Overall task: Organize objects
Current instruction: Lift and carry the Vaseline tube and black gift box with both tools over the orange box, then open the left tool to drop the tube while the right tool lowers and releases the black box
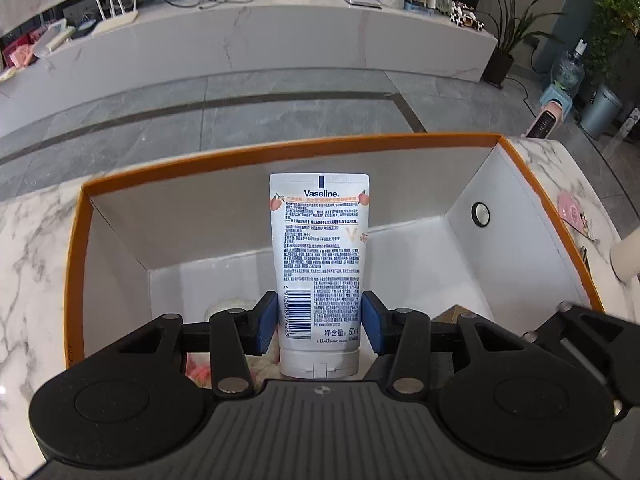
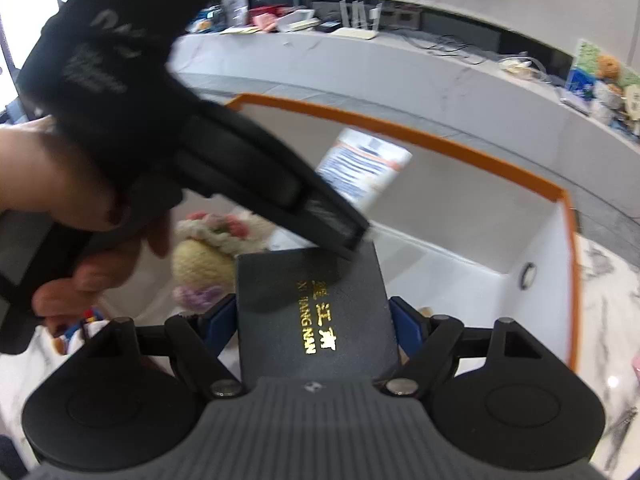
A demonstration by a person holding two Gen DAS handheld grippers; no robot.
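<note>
**Two things held over the big box**

In the left wrist view, the marble tabletop (image 1: 32,248) is on the far left. Next comes the big box (image 1: 280,152) with the orange rim and white walls (it takes up most of the view). In the middle, the left gripper (image 1: 319,322) has its jaws pinching a white Vaseline tube (image 1: 319,248) near its cap end. The tube points away from the camera, over the open box, with its cap close to the camera. Low in the box, just left of the tube, sits something pale and fluffy, partly hidden. On the right wall of the box is a small round ring (image 1: 480,214). Past the box on the right lies a pink card (image 1: 573,213) on the tabletop.

In the right wrist view, a hand (image 2: 60,184) on the left holds the other gripper, blurred and dark. Under it, in the box, lies a knitted toy (image 2: 208,252) in cream, yellow and pink. In the middle, the right gripper (image 2: 314,330) has its jaws pinching a black case (image 2: 312,300) with gold letters, held over the box. Behind it the tube shows, tilted.
</note>
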